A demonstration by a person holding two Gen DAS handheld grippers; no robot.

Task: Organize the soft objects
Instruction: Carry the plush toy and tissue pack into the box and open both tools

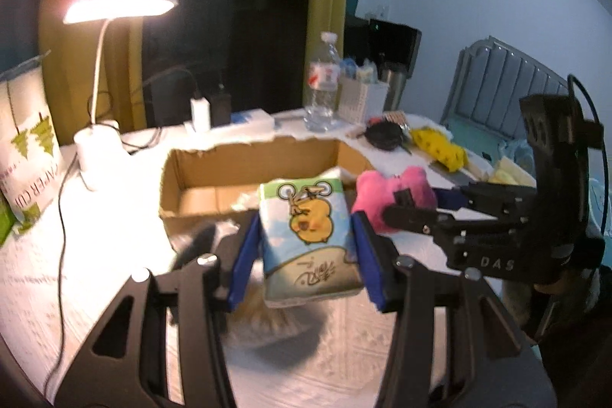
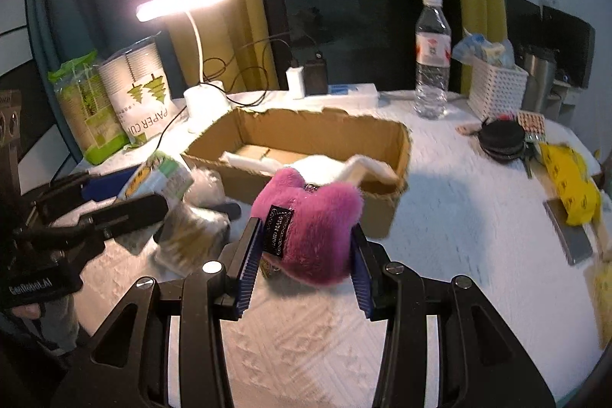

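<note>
The left gripper (image 1: 306, 247) pinched a tissue pack (image 1: 306, 236) printed with a yellow cartoon animal, holding it off the white tablecloth (image 1: 114, 255) just in front of the cardboard box's (image 1: 244, 163) near wall. The right gripper (image 2: 304, 251) clamped a pink plush toy (image 2: 310, 232) between its blue pads (image 2: 248, 255) — also raised, near the box's front right corner. Inside the box lay a white soft item (image 2: 325, 165), one end draped over the near wall. A grey furry object (image 2: 195, 220) sat on the cloth between the two grippers. Along the table's far edge stood a lit desk lamp (image 2: 191, 25), a water bottle (image 2: 432, 60) and a white basket (image 2: 495, 90) — a yellow cloth (image 2: 570, 186) lay at the right edge.
</note>
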